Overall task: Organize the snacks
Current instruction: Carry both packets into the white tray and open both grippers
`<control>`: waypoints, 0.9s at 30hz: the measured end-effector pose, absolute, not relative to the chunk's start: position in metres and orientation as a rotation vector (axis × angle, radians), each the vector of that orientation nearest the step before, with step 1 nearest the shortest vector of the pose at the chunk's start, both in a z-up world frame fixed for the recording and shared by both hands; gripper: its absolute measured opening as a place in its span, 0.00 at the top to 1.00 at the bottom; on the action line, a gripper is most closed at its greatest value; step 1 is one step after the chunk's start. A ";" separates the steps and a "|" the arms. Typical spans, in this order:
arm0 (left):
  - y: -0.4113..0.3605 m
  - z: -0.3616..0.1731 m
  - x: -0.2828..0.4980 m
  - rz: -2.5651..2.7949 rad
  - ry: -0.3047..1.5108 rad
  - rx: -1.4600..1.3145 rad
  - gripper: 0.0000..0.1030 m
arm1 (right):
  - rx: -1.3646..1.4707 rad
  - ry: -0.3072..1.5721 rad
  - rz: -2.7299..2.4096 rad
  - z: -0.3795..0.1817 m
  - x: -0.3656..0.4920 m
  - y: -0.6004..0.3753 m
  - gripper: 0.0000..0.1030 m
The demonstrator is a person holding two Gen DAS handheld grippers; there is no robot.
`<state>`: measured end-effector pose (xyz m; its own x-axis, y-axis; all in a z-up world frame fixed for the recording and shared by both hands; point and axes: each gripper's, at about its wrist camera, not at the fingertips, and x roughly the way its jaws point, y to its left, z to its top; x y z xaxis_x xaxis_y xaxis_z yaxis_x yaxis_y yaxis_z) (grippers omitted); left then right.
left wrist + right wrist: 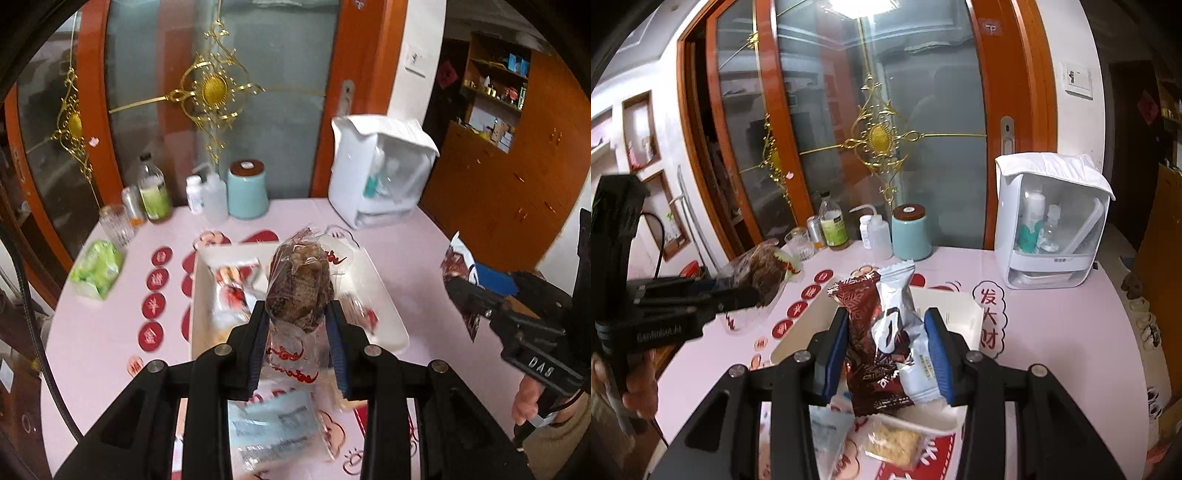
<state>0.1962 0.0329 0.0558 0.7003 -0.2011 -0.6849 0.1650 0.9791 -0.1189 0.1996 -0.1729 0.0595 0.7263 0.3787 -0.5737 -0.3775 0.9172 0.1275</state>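
Here, the left claw (pixel 295 317) pinches a clear bag of dark pastry (pixel 300 284) above the white tray (pixel 388 317). The right claw (pixel 886 350) clamps a maroon wrapper (pixel 864 354) and a silver packet (pixel 905 332) over the pink bench (pixel 1071 332).

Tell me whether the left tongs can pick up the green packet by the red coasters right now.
Probably not as things stand: the left tongs are shut on a clear bag of brown snack, so they are occupied. The green packet itself lies uncovered on the table.

glass door (pixel 827 122) (gold ornament), wooden cabinet (pixel 517 177)
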 end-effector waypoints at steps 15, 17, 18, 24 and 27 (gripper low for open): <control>0.040 0.019 0.262 -0.180 0.845 -0.047 0.71 | -0.001 0.784 0.286 -0.003 0.268 -0.150 0.56; 0.041 0.010 0.270 -0.174 0.862 -0.048 0.69 | -0.026 0.825 0.270 -0.015 0.276 -0.146 0.55; 0.041 0.006 0.273 -0.172 0.866 -0.047 0.66 | -0.036 0.843 0.260 -0.020 0.279 -0.145 0.55; 0.053 -0.006 0.283 -0.147 0.873 -0.115 0.06 | -0.004 0.908 0.250 -0.039 0.286 -0.147 0.40; 0.060 -0.011 0.286 -0.139 0.898 -0.150 0.05 | 0.010 0.907 0.252 -0.039 0.283 -0.147 0.36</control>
<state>0.2856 0.0600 -0.0114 0.6151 -0.1830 -0.7669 0.0576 0.9805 -0.1879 0.2832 -0.1471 -0.0391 0.5884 0.2203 -0.7780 -0.2119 0.9706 0.1145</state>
